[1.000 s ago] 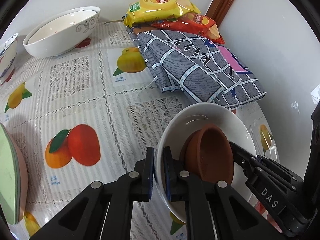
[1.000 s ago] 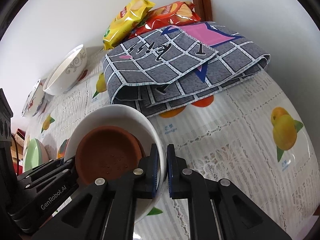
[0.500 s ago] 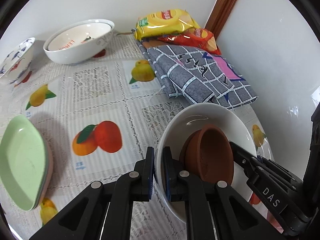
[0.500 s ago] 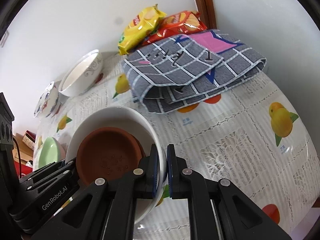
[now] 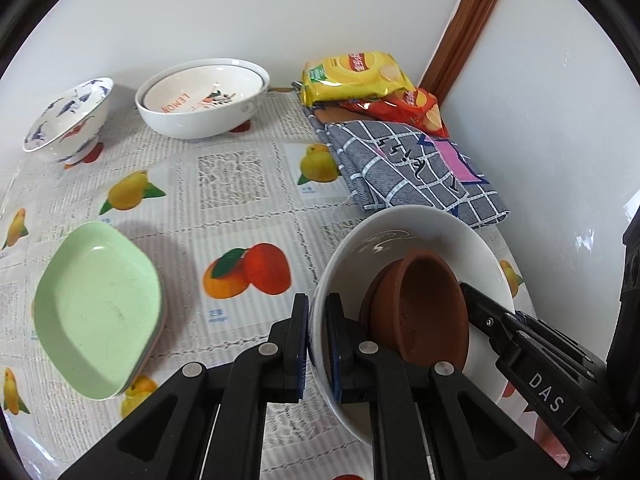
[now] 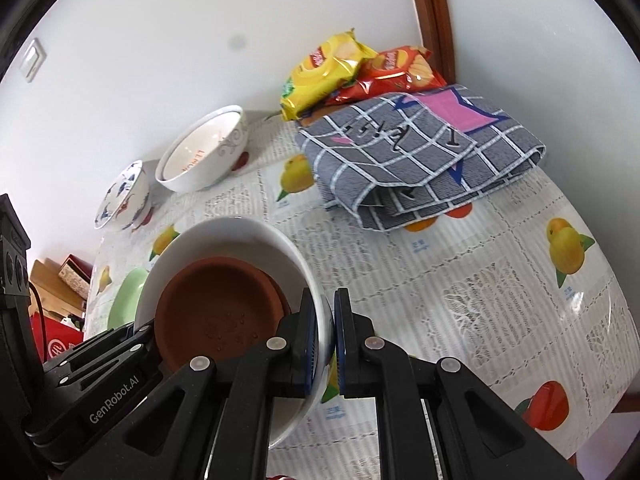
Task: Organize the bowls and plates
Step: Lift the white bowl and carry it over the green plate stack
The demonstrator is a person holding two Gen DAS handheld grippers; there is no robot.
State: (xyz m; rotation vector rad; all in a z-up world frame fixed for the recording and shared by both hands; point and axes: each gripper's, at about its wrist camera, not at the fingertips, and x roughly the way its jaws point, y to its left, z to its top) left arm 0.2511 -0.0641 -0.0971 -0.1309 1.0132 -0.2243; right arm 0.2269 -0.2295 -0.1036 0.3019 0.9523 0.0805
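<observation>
White bowl point(image 5: 420, 240) with brown terracotta dishes point(image 5: 420, 312) nested inside is held above the fruit-print worktop point(image 5: 240, 184), tilted, gripped on opposite sides of its rim. The left tongs point(image 5: 317, 344) are closed narrow on the rim nearest the left camera; the right tongs point(image 6: 327, 340) pinch the opposite rim the same way.

Only the left view shows the whole stack of green oval plates point(image 5: 96, 312), standing on the worktop well apart from the held bowl; in the right view just a green sliver shows past the bowl. Both views show the blue-patterned bowl point(image 5: 68, 120) and the nested white bowls point(image 5: 204, 100) by the back wall, plus the folded checked cloth point(image 6: 420, 160) and snack bags point(image 6: 320, 72). Only the right view shows a wall switch point(image 6: 34, 60) and boxes point(image 6: 68, 280) beyond the worktop edge.
</observation>
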